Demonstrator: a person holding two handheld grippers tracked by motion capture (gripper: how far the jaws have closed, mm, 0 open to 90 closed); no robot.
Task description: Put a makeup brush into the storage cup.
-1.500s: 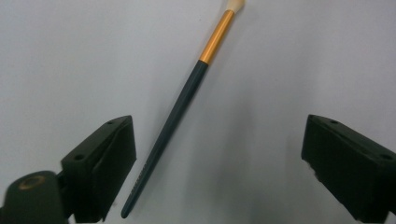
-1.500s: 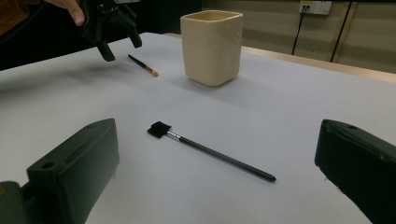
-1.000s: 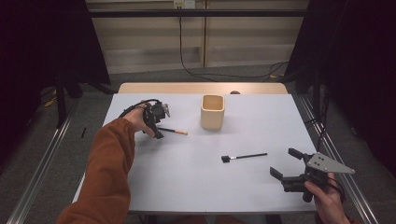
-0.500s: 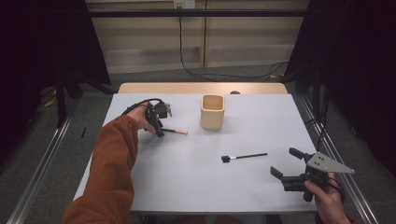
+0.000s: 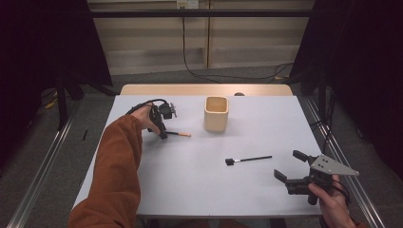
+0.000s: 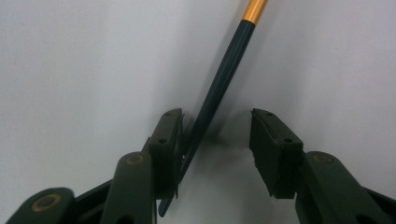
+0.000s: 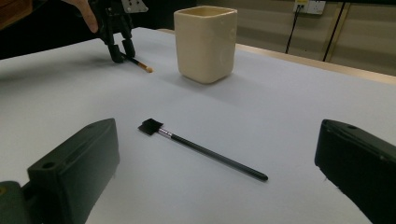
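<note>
A thin brush with a dark handle [image 6: 219, 79] and an orange tip [image 5: 179, 134] lies on the white table [image 5: 190, 180] left of a cream square cup [image 5: 216, 114]. My left gripper [image 5: 161, 132] points down over its handle end. In the left gripper view it [image 6: 219, 128] is open, the jaws straddle the handle, and the handle rests against the left jaw. A black flat-headed brush [image 5: 249, 159] lies at centre right. My right gripper [image 5: 287, 165] is open near the front right corner and faces that brush [image 7: 205, 151], well short of it.
In the right gripper view the cup [image 7: 205, 42] stands behind the black brush, with the left gripper [image 7: 120, 50] and the orange-tipped brush [image 7: 140, 64] to its left. Dark curtains and cables lie beyond the table's far edge; metal rails run along both sides.
My left gripper has settled slightly lower over the orange-tipped brush's handle. The right gripper, the cup and the black brush have stayed where they were.
</note>
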